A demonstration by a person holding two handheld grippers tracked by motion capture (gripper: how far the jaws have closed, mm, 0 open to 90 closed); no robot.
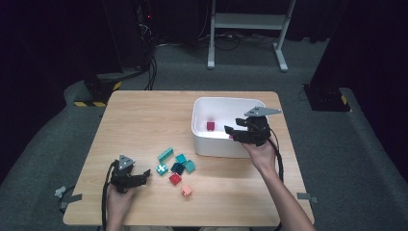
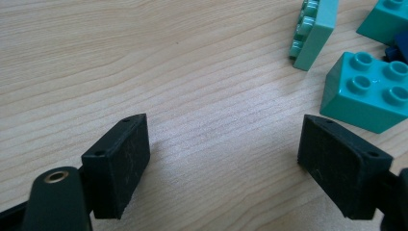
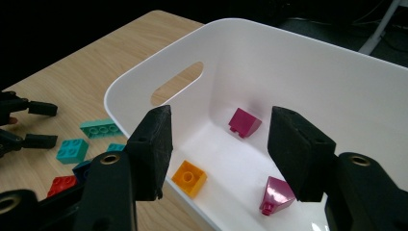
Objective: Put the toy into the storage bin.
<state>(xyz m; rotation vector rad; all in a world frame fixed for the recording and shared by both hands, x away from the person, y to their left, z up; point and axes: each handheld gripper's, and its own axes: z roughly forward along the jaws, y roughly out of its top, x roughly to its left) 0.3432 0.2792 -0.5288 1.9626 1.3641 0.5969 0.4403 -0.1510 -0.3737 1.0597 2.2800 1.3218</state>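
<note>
From the high view, the right hand-held gripper [image 1: 230, 132] hangs over the near rim of the white bin [image 1: 202, 139], which stands near the far right corner of the counter [image 1: 144, 120]. Its jaws are apart with nothing between them. A magenta brick [image 1: 210, 126] lies on the bin floor. The left hand-held gripper [image 1: 144, 175] rests near the counter's near left corner, jaws spread and pointing toward a cluster of loose bricks in the middle of the counter: a mint plate [image 1: 165, 154], teal bricks [image 1: 190, 166], a red brick [image 1: 175, 179] and a salmon brick [image 1: 186, 191] nearest the front edge.

In the left gripper view, the left hand-held gripper [image 2: 223, 163] stands wide open above bare wood, holding nothing. A teal four-stud brick [image 2: 368, 91] lies just beyond its right jaw, and the mint plate [image 2: 313, 31] lies on its edge farther off.

In the right gripper view, the right hand-held gripper [image 3: 219, 151] is open and empty over the bin [image 3: 288, 53]. Inside the bin lie an orange brick [image 3: 189, 178] against the near wall, a magenta sloped brick [image 3: 244, 122] farther in, and a second magenta brick [image 3: 276, 193] beside the right jaw. The left hand-held gripper [image 3: 43, 125] shows at the counter's far side, near the loose bricks.
</note>
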